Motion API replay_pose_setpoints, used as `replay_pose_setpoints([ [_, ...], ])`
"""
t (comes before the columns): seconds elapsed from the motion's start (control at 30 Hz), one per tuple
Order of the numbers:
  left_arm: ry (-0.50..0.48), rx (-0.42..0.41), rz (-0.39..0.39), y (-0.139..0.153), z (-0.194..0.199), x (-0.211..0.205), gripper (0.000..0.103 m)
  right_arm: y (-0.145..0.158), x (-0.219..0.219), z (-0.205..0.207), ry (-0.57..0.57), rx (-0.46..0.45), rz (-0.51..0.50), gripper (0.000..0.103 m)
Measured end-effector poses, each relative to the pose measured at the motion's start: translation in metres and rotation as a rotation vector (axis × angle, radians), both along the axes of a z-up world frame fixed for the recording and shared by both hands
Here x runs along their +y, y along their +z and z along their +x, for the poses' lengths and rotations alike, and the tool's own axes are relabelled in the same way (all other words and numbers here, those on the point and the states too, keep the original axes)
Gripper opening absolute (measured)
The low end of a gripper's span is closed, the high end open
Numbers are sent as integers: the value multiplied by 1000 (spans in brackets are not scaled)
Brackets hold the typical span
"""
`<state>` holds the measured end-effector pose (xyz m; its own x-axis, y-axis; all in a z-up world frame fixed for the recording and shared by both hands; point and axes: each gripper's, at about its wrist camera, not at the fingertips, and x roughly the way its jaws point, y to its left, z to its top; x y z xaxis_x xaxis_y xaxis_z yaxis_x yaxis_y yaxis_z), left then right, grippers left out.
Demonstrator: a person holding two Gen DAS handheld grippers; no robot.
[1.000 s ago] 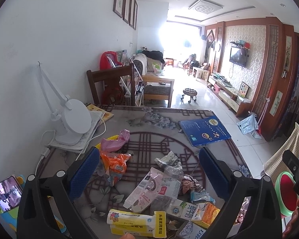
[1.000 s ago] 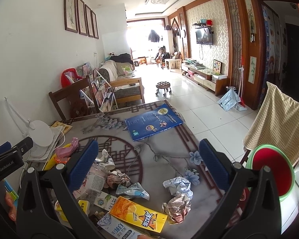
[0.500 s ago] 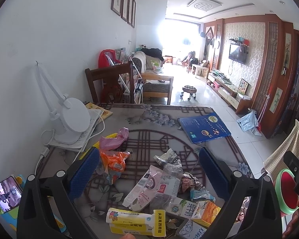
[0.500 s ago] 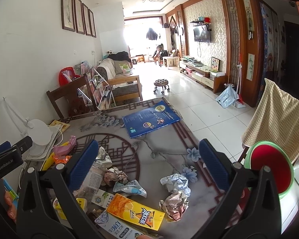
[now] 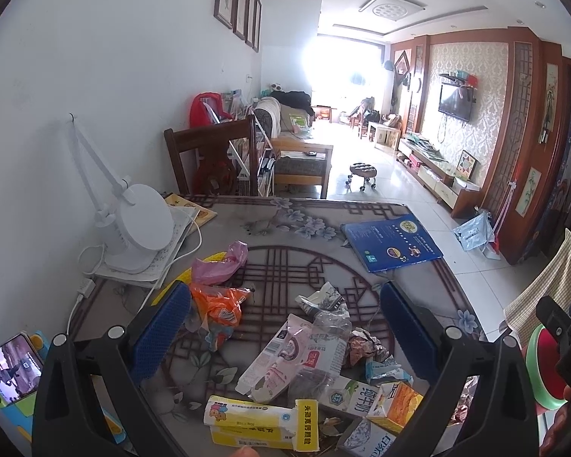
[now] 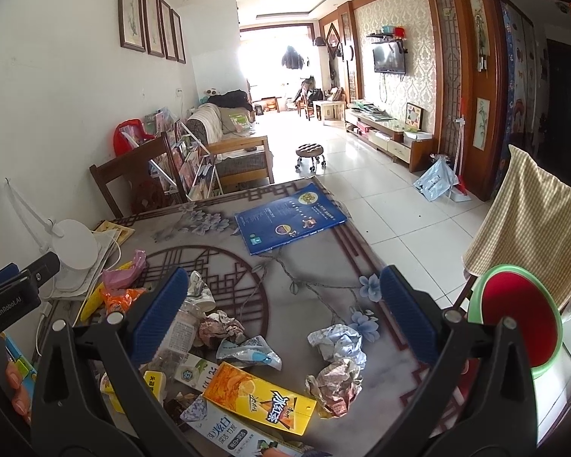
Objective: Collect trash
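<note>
Trash lies scattered on the patterned table (image 5: 285,259). In the left wrist view: a yellow-white box (image 5: 260,422), a pink-white carton (image 5: 276,354), a crushed clear bottle (image 5: 325,342), an orange wrapper (image 5: 217,308), a pink bag (image 5: 220,262). In the right wrist view: an orange juice carton (image 6: 259,398), crumpled paper balls (image 6: 337,342) (image 6: 337,384), a blue-white wrapper (image 6: 247,352). My left gripper (image 5: 285,327) is open and empty above the pile. My right gripper (image 6: 281,320) is open and empty above the table's right part. A green bin with a red liner (image 6: 517,323) stands off the table's right edge.
A blue book (image 6: 289,217) lies at the table's far right. A white desk lamp (image 5: 137,228) stands on papers at the left by the wall, with a cable. A phone (image 5: 11,369) sits at the near left. A wooden chair (image 5: 213,160) stands behind the table.
Both grippers have drifted slightly forward and lower over the table. Both stay open and empty. The trash has not moved.
</note>
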<state>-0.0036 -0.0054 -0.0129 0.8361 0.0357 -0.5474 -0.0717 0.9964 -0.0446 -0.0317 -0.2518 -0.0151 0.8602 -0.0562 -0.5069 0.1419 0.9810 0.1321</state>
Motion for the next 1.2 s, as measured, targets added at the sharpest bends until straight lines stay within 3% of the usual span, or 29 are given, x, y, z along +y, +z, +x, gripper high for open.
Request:
replay_pose_setpoints([
  [0.63, 4, 9, 2, -3, 2, 5, 95, -3, -3, 0, -23, 4, 7, 99],
  [0.77, -12, -5, 50, -6, 5, 7, 95, -4, -2, 2, -38, 5, -29, 99],
  [0.83, -31, -16, 87, -10, 6, 10, 95, -5, 2, 0, -45, -24, -93, 99],
  [0.9, -68, -14, 145, -19, 7, 10, 95, -8, 7, 1, -23, -26, -146, 99],
  [1.0, -121, -2, 222, -45, 4, 11, 95, -17, 6, 5, 6, 8, -128, 99],
  [1.1, -215, 132, 196, -77, 3, 21, 95, -31, -5, 10, 46, 89, -17, 99],
  [1.2, -319, 185, 157, -99, -3, 32, 95, -50, -12, 11, 59, 199, 10, 99],
])
